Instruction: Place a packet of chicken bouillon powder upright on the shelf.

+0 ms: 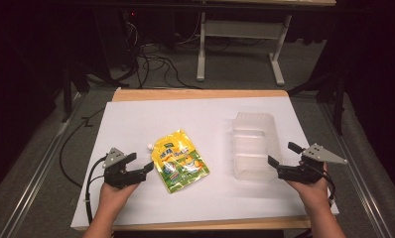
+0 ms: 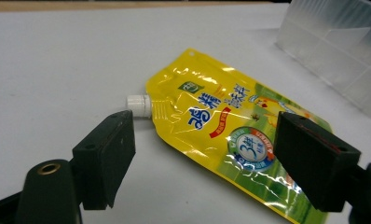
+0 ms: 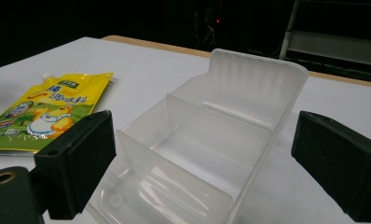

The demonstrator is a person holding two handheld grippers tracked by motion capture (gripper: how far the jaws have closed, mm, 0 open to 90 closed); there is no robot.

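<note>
A yellow spouted pouch lies flat on the white table, its white cap toward the far left. My left gripper is open just left of the pouch; in the left gripper view its jaws straddle the pouch from the near side without touching it. A clear plastic tray with dividers sits to the right. My right gripper is open at the tray's near right corner, with the tray between its spread jaws and the pouch beyond on the left.
The table's wooden edge runs along the far side. Behind the table are a white metal stand and cables on the floor. Bare white surface surrounds the pouch and tray.
</note>
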